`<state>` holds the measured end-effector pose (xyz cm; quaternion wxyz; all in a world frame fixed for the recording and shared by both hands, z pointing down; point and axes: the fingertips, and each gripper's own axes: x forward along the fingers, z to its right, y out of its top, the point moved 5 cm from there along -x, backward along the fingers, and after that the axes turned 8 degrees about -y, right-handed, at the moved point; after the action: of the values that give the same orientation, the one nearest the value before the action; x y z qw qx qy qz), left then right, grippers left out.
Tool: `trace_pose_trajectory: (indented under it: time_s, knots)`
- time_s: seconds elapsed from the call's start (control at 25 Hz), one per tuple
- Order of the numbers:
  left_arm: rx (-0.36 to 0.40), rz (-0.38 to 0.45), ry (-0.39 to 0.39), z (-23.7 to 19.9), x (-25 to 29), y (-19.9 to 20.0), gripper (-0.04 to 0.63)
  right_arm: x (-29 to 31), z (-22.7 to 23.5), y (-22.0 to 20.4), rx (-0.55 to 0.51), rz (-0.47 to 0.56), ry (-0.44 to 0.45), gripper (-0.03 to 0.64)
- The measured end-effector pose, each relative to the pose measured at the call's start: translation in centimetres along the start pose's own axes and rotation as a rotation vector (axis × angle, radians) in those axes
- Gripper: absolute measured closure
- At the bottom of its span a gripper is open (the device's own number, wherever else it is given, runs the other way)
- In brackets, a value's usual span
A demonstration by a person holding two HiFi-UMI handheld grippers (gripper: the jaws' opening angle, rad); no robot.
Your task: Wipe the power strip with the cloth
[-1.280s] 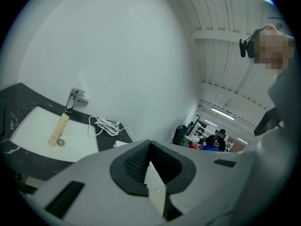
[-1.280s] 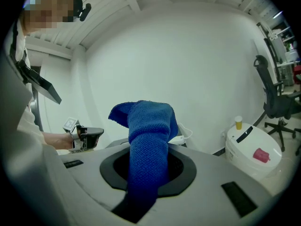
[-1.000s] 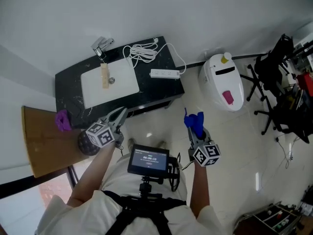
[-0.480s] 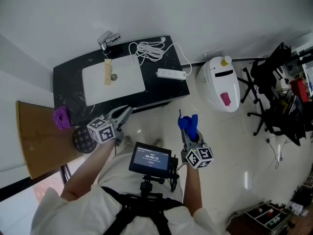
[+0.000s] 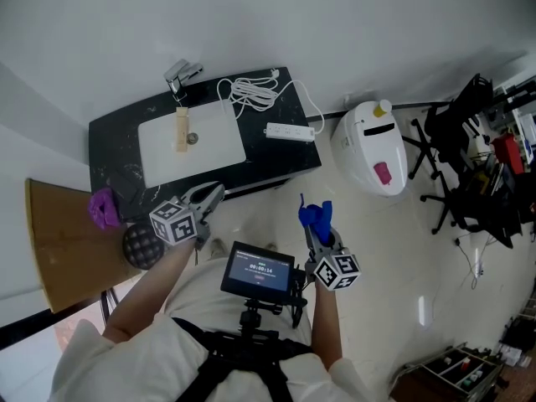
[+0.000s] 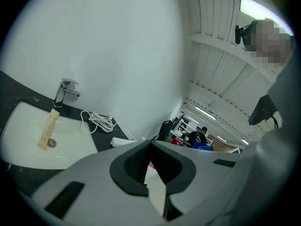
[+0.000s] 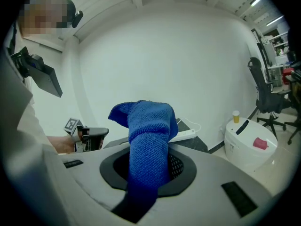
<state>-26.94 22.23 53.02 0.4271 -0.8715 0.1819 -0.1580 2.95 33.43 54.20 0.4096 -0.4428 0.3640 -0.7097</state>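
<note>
One long white plastic power strip [image 5: 291, 131] lies flat at the right end of the black speckled countertop [image 5: 270, 162]. Its coiled white cable [image 5: 251, 91] is bunched just behind it. Smooth, hard casing with socket recesses; likely light enough to slide under a wipe.

Blue knitted cloth [image 7: 148, 135]: soft, nubbly, folded into a thick wad. The right gripper [image 5: 316, 223] is clamped on it, with a lobe standing proud above the jaws. It is held well short of the strip, over the floor.

Left gripper [image 5: 209, 196]: jaws together at the tips, nothing between them, near the counter's front edge.

Judgement: approach not finished. Bring the proud lobe flat onto the strip's top and stroke lengthwise. Pin one end with the left gripper if the strip skates. Keep clear of the cable loops.
</note>
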Motion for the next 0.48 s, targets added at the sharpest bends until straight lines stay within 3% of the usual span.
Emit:
trace_pose_trajectory:
  time_s: [0.48]
  knots:
    - [0.017,0.009,0.049,0.6,0.2,0.5,0.592,-1.1,2.6,0.9,-0.013,0.031,-0.007,0.532]
